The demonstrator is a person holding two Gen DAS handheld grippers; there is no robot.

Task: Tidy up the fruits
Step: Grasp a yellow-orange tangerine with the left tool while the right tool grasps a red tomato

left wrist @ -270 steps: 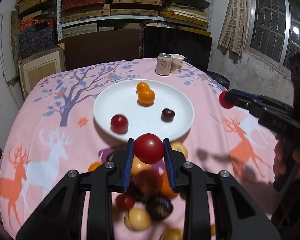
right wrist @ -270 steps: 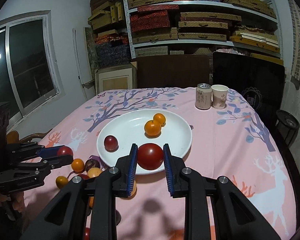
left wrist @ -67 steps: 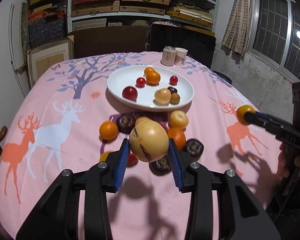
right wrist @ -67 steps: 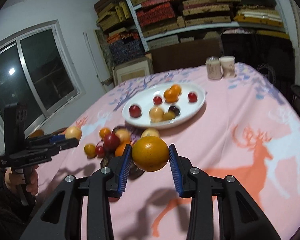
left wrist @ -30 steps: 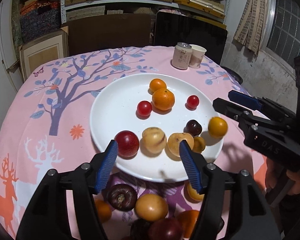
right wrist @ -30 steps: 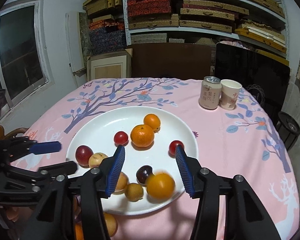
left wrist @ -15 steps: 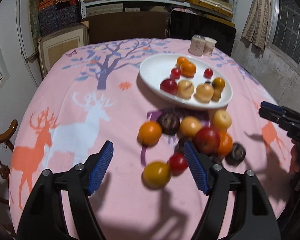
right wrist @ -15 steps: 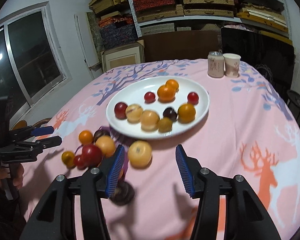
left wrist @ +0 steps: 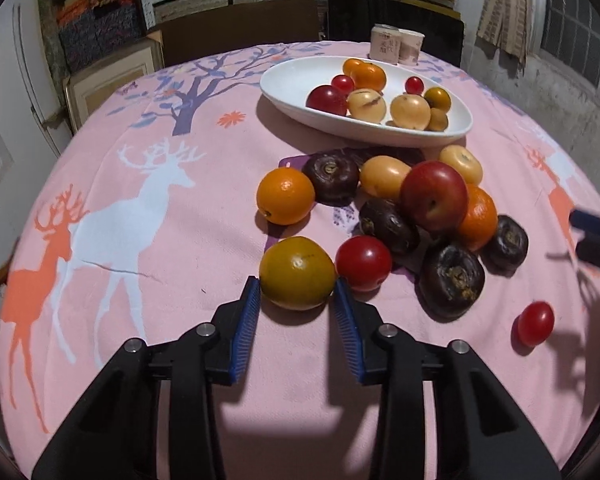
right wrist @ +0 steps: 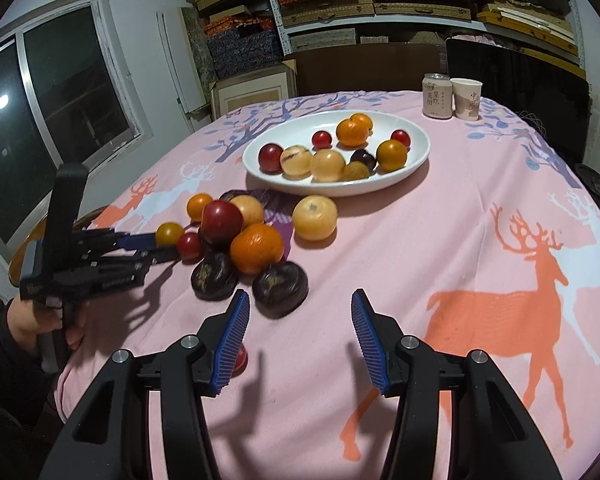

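Note:
A white plate (left wrist: 456,130) at the far side of the table holds several fruits; it also shows in the right wrist view (right wrist: 418,160). A loose heap of oranges, dark fruits and red ones (left wrist: 434,196) lies in front of it. My left gripper (left wrist: 295,294) has its blue pads against both sides of a yellow-orange tomato (left wrist: 296,273) resting on the cloth. My right gripper (right wrist: 300,312) is open and empty, just in front of a dark fruit (right wrist: 279,288). A small red tomato (left wrist: 535,323) lies apart at the right; in the right wrist view it (right wrist: 240,360) is half hidden behind my left finger.
A drink can (right wrist: 436,95) and a paper cup (right wrist: 466,98) stand at the far edge of the pink deer-print tablecloth (right wrist: 480,240). Shelves of boxes, a dark chair back and a window are behind.
The left gripper has dropped low to the cloth and narrowed around the yellow-orange tomato. The right gripper has moved lower and nearer the dark fruits, still open.

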